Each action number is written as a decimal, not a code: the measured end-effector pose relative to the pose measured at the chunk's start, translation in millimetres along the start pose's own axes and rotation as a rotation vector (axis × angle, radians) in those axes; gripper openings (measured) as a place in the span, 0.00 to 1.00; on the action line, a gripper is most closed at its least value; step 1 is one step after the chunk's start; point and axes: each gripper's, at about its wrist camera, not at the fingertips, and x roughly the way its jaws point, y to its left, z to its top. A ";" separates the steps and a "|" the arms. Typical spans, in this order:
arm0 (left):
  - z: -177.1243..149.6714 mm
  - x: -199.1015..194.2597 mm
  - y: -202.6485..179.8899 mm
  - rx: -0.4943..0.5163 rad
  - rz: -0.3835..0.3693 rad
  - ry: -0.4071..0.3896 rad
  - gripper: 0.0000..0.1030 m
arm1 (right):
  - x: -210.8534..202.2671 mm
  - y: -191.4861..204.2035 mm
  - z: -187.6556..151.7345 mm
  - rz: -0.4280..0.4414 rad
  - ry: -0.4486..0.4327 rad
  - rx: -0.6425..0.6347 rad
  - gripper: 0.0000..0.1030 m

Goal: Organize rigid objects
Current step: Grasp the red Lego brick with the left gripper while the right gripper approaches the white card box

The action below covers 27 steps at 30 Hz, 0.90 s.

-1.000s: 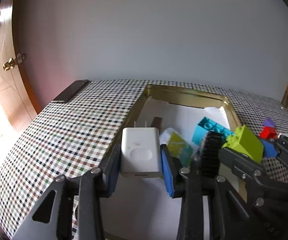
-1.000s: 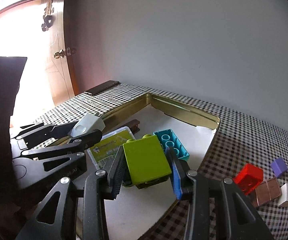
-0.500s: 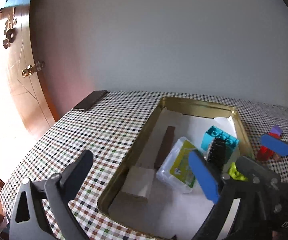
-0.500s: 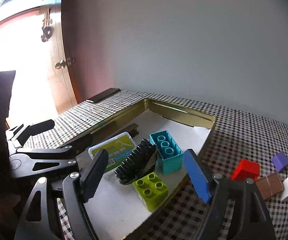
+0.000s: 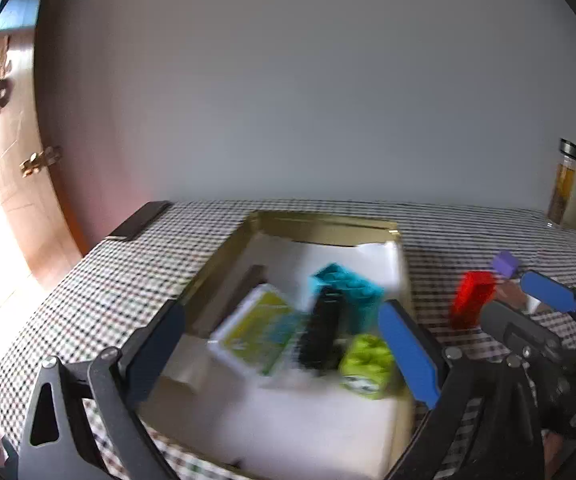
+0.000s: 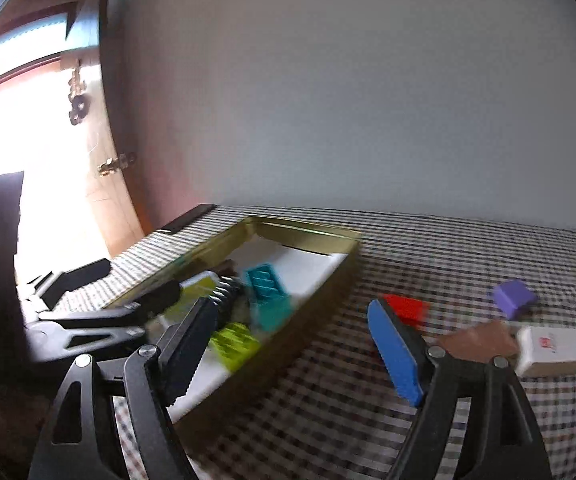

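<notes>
A gold tin tray [image 5: 320, 224] lined with white paper holds a teal brick [image 5: 348, 292], a black brush [image 5: 322, 328], a lime brick [image 5: 368, 360], a clear box with a yellow-green label [image 5: 256, 332] and a white charger [image 5: 184, 364]. My left gripper [image 5: 282, 344] hangs open above the tray's near end, touching nothing. My right gripper [image 6: 292, 344] is open too, over the tray's right rim [image 6: 340, 280] and the cloth. On the cloth to the right lie a red block [image 6: 406, 308], a purple block [image 6: 514, 296], a brown block [image 6: 480, 340] and a small white box [image 6: 552, 344].
The table wears a checked cloth [image 5: 100, 288]. A black phone [image 5: 140, 220] lies at its far left corner and a glass bottle [image 5: 564, 184] stands at the far right. A wooden door [image 5: 16, 200] is beyond the left edge. The wall runs behind.
Both grippers have opened and drawn back. The white charger and the lime brick were let go and lie in the tray. The right gripper has swung right, towards the loose blocks.
</notes>
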 end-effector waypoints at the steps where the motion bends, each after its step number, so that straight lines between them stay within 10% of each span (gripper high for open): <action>1: 0.2 -0.9 -9.5 0.011 -0.014 -0.001 0.96 | -3.5 -8.8 -1.2 -0.018 0.001 0.007 0.78; 15: 1.4 25.0 -130.2 0.163 -0.164 0.075 0.97 | -24.3 -127.4 -4.1 -0.304 0.065 0.112 0.79; 27: 4.8 52.5 -153.1 0.210 -0.183 0.124 0.96 | -11.3 -155.9 -9.6 -0.347 0.139 0.197 0.80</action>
